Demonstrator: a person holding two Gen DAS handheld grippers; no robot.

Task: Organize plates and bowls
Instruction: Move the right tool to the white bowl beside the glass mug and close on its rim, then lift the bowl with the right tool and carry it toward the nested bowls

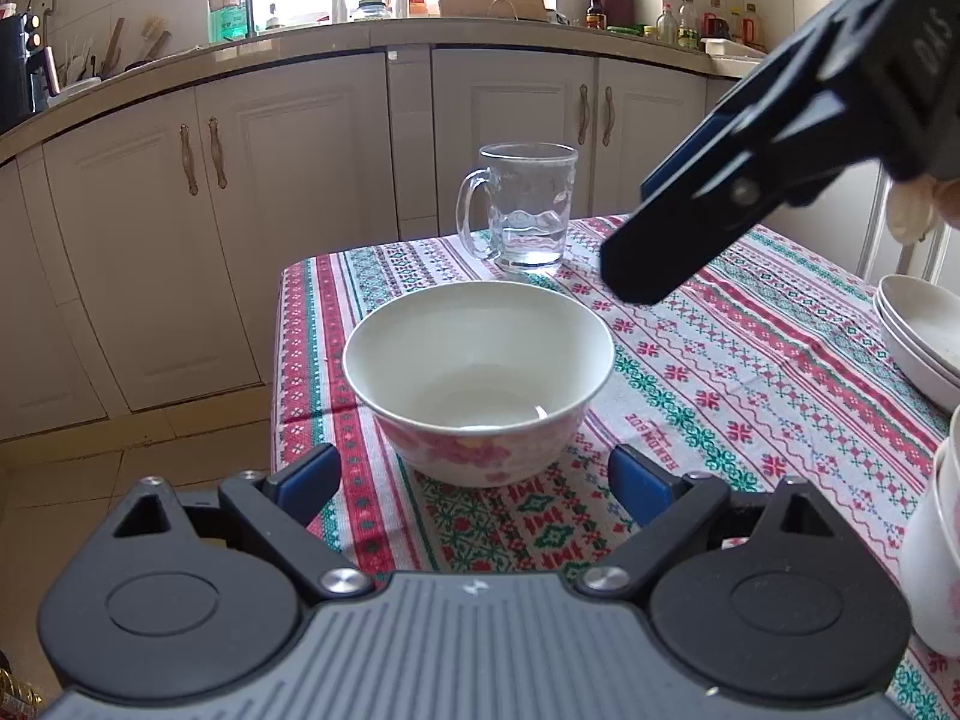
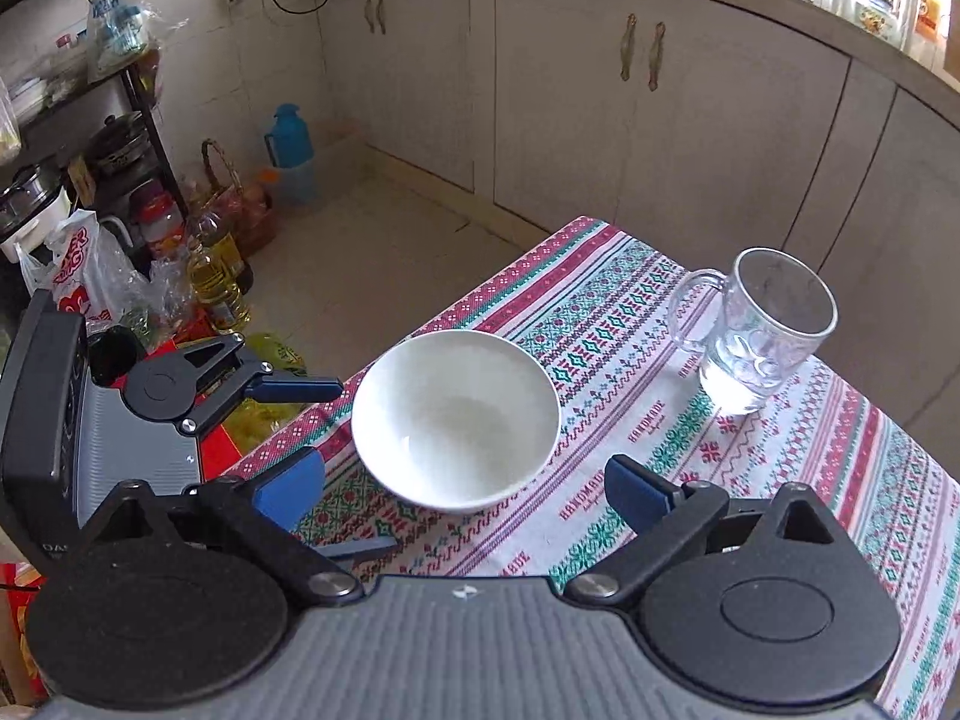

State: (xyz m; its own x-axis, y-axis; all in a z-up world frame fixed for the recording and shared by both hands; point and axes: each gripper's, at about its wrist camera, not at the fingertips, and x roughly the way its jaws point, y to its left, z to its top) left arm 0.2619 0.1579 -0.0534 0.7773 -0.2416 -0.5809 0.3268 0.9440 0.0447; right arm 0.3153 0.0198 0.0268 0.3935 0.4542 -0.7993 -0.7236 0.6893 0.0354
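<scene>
Cream kitchen cupboards run behind a small table [image 1: 780, 324] under a red-and-green patterned cloth. Near its corner sits a white bowl [image 1: 478, 378] with pink flowers on the outside, empty as far as I can see. At its one o'clock stands a glass mug [image 1: 528, 210] holding a little water, and at three o'clock a stack of shallow white dishes [image 1: 924, 330] sits at the table's edge.

That bowl looks like glazed ceramic: stiff, fairly weighty, slick and quick to chip. I would pinch the rim wall, one finger inside and one outside, and lift gently.

Just short of the bowl hangs the left gripper [image 1: 474, 474], spread wide, touching nothing. Above, the right gripper [image 2: 465, 483] hovers, also spread wide and empty, with the bowl [image 2: 456, 420] between its fingers in its own view.
</scene>
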